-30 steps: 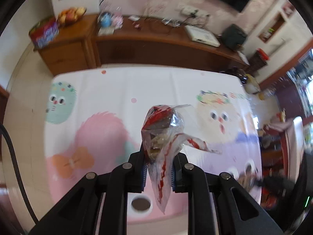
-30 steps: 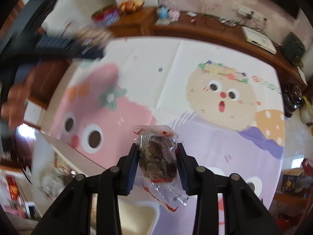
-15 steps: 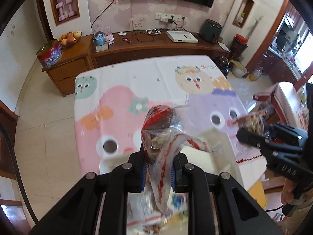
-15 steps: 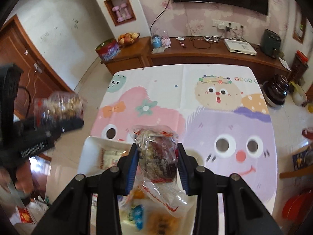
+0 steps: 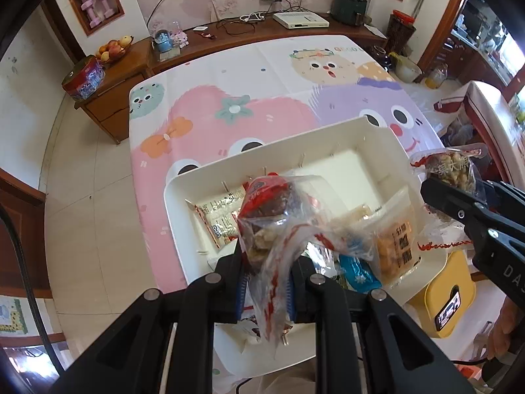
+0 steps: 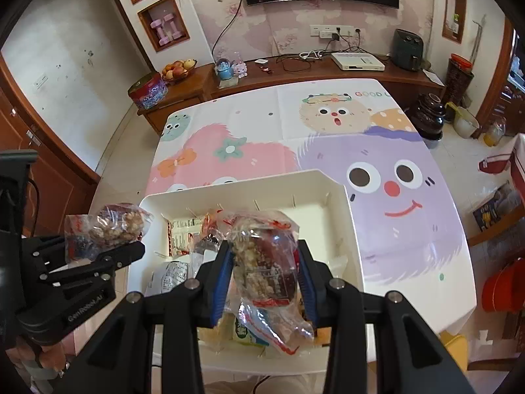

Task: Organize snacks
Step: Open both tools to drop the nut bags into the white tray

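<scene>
Above the near edge of the table, seen from my left wrist, my left gripper (image 5: 265, 282) is clamped on a clear nut-snack packet (image 5: 269, 216), held over the white bin (image 5: 177, 203) of mixed snacks. Only the packet's slack lower film sits between the fingers, so it could slide out.

From my right wrist, my right gripper (image 6: 264, 274) squeezes a second nut-snack packet (image 6: 262, 256) over the same bin. A hard squeeze may crush it. Both grippers hang close together; lowering them at once risks a collision.
</scene>
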The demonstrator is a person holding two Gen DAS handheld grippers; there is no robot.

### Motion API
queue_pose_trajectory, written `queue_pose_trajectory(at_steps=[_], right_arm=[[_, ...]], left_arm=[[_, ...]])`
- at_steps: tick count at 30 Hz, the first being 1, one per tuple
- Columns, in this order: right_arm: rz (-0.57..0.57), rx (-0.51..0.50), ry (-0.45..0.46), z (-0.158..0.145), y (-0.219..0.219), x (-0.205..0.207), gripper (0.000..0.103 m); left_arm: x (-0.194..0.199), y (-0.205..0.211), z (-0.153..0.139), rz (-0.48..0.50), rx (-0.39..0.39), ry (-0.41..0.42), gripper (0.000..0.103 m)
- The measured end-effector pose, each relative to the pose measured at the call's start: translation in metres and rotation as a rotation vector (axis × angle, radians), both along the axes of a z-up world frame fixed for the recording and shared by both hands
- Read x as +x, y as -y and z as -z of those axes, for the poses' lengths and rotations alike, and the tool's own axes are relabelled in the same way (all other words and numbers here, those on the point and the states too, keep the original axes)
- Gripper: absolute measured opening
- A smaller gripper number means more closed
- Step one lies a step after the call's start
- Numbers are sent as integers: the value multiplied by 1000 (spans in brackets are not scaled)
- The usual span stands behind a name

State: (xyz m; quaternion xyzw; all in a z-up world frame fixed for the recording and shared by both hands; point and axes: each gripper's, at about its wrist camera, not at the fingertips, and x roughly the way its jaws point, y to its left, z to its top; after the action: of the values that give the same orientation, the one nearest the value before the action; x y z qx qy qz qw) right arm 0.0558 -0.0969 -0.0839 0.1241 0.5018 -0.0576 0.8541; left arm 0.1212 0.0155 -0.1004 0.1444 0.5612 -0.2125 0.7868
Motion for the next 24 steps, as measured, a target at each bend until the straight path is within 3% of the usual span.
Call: queue_pose_trajectory(at_steps=[12,15,17,20,24], right_arm=[[17,-75,31,-12,0,-1,39],[18,-135,29,-15,-3,1,40],[12,-154,39,-17,-4,0,44],[8,-182,54,-21,-6,-4,52],[-3,-185,48,-21,-9,-6,52]], left_arm=[[-8,13,7,2,12,-9,20],[-11,15,6,-2,34,18,45],[-14,15,3,0,48,51,79],[-20,14,-2,6,60,98,83],[-24,13,-2,-1,69,96,83]])
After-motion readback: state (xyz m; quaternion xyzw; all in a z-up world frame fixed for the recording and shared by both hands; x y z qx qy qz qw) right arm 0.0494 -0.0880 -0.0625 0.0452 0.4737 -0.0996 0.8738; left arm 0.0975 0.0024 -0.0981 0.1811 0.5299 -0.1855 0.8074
